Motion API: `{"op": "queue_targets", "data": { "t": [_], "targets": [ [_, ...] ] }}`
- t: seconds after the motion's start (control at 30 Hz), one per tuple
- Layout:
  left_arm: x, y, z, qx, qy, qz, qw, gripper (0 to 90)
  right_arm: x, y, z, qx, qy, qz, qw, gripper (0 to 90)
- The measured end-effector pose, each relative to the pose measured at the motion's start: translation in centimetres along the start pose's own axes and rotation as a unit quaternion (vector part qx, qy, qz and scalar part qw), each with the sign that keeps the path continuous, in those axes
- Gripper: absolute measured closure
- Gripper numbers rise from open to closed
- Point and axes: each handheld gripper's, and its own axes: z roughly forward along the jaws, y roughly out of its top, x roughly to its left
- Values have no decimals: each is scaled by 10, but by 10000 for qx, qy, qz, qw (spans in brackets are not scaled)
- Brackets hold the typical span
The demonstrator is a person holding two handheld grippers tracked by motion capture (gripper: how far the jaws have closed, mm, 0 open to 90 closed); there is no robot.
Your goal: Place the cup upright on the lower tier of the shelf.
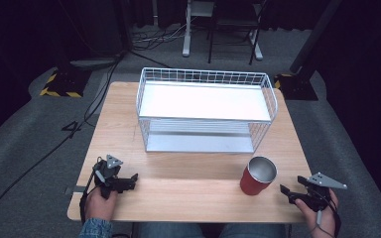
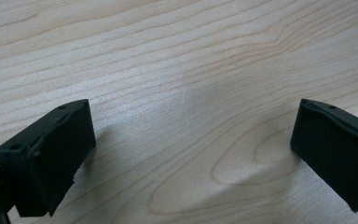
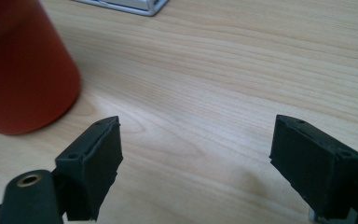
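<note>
Red cup (image 1: 257,177) at R gripper's (image 1: 284,191) 10 o'clock: light, rigid, slick metal; grab mid-wall. Both jaws wide open, empty.

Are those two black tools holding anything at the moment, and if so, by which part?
Nothing is held. The left tool and right tool both stand open over bare table; the red cup stands apart, untouched.
</note>
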Motion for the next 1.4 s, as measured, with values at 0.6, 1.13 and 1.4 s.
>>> {"op": "queue_targets", "data": {
  "t": [0.6, 1.13, 1.4],
  "targets": [
    [0, 0, 0, 0, 23, -1, 10000, 0, 33, -6, -41, -857, 233, -183, 9959, 181],
    [0, 0, 0, 2, 18, -5, 10000, 0, 56, -5, -39, -1329, 787, -144, 9879, 159],
    [0, 0, 0, -2, 33, 8, 10000, 0, 72, -1, -24, -1397, 960, -140, 9854, 159]
  ]
}}
